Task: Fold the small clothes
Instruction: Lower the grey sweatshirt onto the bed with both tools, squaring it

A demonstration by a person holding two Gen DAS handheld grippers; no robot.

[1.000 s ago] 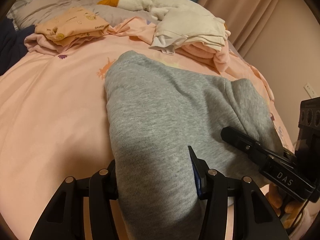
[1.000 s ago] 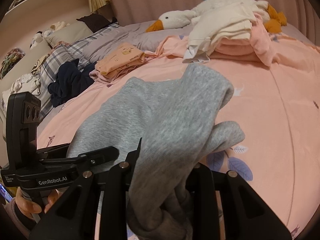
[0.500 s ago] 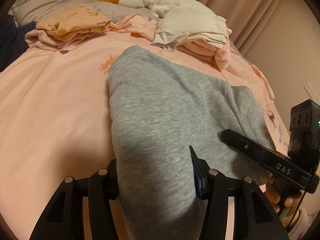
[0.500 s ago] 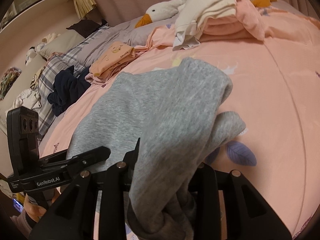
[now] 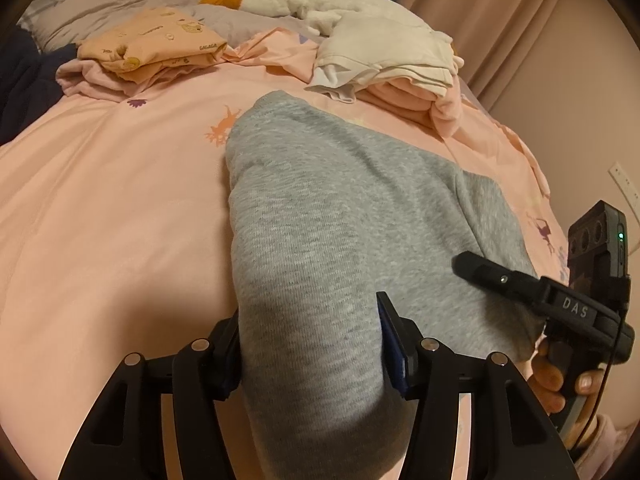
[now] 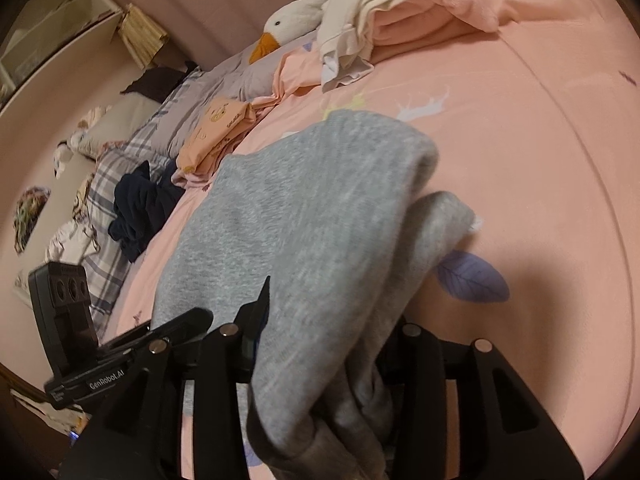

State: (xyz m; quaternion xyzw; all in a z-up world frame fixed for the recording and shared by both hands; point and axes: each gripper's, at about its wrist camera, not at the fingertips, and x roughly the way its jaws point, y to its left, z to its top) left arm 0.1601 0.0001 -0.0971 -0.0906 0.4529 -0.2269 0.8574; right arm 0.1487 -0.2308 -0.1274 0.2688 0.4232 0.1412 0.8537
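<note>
Pink printed bedding (image 5: 100, 216) covers the bed, backed by curtains. On it, a folded grey knit garment (image 5: 332, 216) is gripped by the left gripper (image 5: 312, 344); the right gripper (image 6: 320, 344), jaws just opening, has cloth between them. A white plush goose (image 5: 320, 0) lies beyond the garment.

Right hand-held gripper (image 6: 320, 344) rolled, dipped — jaws just been opening, grey garment (image 6: 320, 216) between them.

I see the grey knit garment (image 5: 332, 216) lying folded double on the pink bed cover (image 5: 100, 200), its rounded fold at the far end. Its near end is bunched and lifted, the layers hanging loose (image 6: 320, 248).
</note>
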